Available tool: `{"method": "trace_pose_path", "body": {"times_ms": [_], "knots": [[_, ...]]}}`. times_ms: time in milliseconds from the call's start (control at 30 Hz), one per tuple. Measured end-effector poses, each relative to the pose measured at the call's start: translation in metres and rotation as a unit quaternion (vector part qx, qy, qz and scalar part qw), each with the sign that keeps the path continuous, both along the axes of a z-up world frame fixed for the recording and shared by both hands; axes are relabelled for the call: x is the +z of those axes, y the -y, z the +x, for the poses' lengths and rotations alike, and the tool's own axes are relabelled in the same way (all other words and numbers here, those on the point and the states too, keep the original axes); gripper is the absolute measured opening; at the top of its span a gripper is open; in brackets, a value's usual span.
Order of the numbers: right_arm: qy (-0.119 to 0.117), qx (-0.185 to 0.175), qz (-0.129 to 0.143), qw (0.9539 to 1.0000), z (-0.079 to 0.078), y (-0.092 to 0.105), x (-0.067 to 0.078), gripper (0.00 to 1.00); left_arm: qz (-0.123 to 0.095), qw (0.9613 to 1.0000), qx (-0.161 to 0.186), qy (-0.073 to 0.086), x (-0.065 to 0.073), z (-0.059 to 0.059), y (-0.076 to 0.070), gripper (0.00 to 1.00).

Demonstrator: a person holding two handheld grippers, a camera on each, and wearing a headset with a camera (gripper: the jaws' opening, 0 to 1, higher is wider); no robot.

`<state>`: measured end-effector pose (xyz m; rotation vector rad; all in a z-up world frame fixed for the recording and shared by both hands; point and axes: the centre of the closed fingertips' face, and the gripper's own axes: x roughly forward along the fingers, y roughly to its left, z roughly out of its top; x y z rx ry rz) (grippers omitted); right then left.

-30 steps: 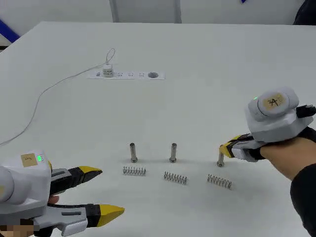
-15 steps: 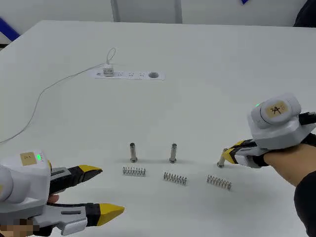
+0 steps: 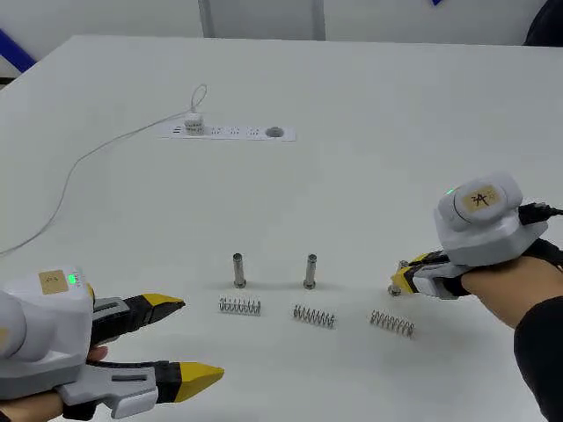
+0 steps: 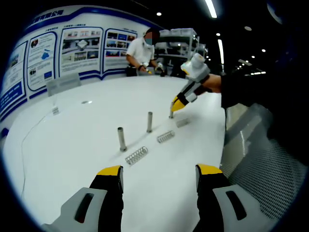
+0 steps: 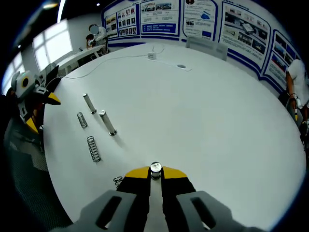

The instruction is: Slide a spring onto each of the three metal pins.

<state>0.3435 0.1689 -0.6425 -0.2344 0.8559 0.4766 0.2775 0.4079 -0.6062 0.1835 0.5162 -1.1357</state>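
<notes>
White worktable (image 3: 369,123), bare but for a power strip (image 3: 230,133) w/ cable (image 3: 79,167) at approx. 11 o'clock of the work. A poster-lined hall showed beyond in the gripper views.

R tongs (image 5: 155,175) were pressed together on the third pin (image 5: 155,167), near its top, w/ the round end showing btwn the yellow tips. L tongs (image 4: 159,170) were spread wide, holding nothing, low over the table at 7 o'clock of the row.

Going outward, the first pin (image 3: 238,270) and second pin (image 3: 310,271) stood upright and apart, at 9 o'clock of R tongs. Three springs lay flat, each at 6 o'clock of its pin, close but not touching: first spring (image 3: 239,306), second spring (image 3: 313,316), third spring (image 3: 391,323). No spring was on a pin yet.

Handling, as a judgement:
- **Springs:** prob. light thin wire, squashy lengthwise, apt to roll or ping off if nipped hard. Best taken mid-coil, across the dia., w/ a soft pinch, leaving one open end free for the pin top.
- **Pins:** looked stiff, smooth metal on a small foot, so prob. tippy. Steadying one low on the shaft would keep its top clear. The R grip sat high, which would likely block a spring going on.

Rel. to the tongs, the third spring lay near, at approx. 6 o'clock of the R tips. The first spring lay near, at 1 o'clock of L tongs, w/ its pin just past it.
</notes>
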Motion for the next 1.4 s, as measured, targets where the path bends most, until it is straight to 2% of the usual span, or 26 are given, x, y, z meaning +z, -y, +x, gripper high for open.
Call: {"method": "trace_pose_path", "body": {"times_ms": [333,533,867,967,1100,1267,1400], "knots": [[0.007,0.005,0.006,0.9999,0.006,-0.004,0.001,0.09,0.004,1.0000,0.004,0.001,0.000,0.002,-0.002,0.62],[0.007,0.010,0.006,0.9999,0.001,-0.003,0.004,0.14,0.005,1.0000,0.006,0.002,0.000,0.002,-0.002,0.62],[0.001,0.021,-0.008,0.9998,-0.023,0.003,0.007,0.15,0.006,1.0000,-0.002,-0.002,-0.002,0.000,-0.001,0.62],[-0.005,0.045,-0.007,0.9990,-0.034,-0.004,0.008,0.15,0.007,1.0000,-0.005,-0.004,-0.003,-0.002,0.001,0.62],[-0.016,0.110,-0.002,0.9938,-0.047,-0.026,0.010,0.15,0.007,0.9999,-0.009,-0.005,-0.004,-0.003,0.002,0.62],[-0.034,0.154,-0.024,0.9871,-0.047,-0.036,0.004,0.15,0.007,0.9999,-0.010,-0.004,-0.003,-0.003,0.002,0.62],[-0.054,0.193,-0.053,0.9782,-0.050,-0.040,-0.006,0.15,0.004,1.0000,-0.006,-0.003,-0.002,-0.001,0.001,0.62]]}}
